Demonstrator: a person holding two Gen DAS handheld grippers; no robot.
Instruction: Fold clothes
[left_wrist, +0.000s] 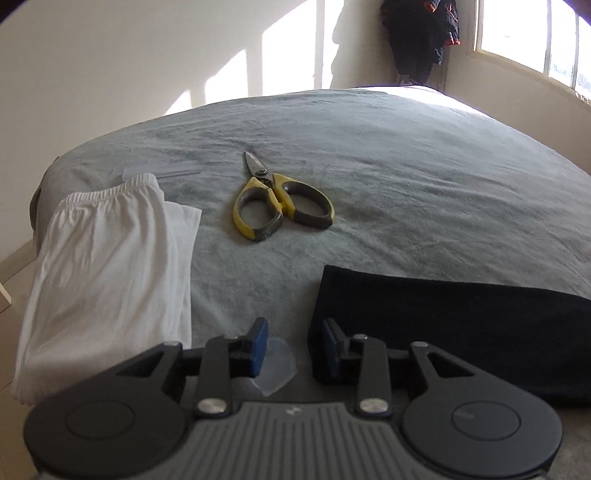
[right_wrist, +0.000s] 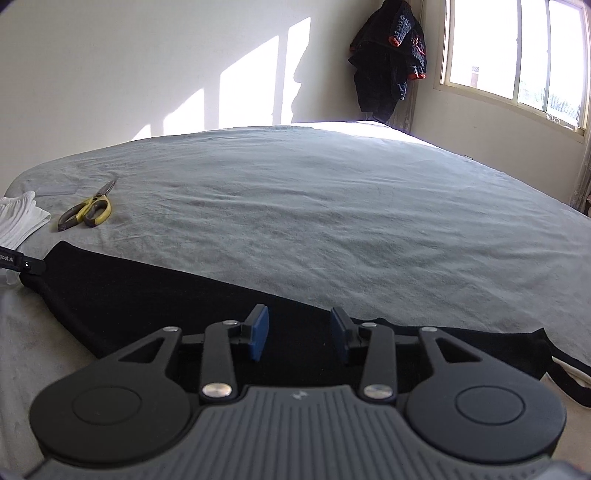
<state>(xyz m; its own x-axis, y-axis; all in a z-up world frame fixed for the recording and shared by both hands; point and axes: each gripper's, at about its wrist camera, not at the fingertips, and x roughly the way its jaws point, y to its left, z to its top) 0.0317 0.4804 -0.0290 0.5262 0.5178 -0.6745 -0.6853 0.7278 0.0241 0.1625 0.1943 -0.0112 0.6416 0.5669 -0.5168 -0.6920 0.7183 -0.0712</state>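
Observation:
A black garment lies flat in a long folded band across the near part of the grey bed. My left gripper is open at the garment's left end. Its right finger rests against that corner, and only bedding shows between the pads. In the right wrist view the same black garment stretches from left to right, and my right gripper hovers open over its near edge with nothing pinched. A folded white garment with an elastic waistband sits at the bed's left edge.
Yellow-and-grey scissors lie shut on the bed beyond the left gripper. A scrap of clear plastic lies just under the left fingers, and a clear strip sits behind the white garment. Dark clothing hangs in the far corner beside a window.

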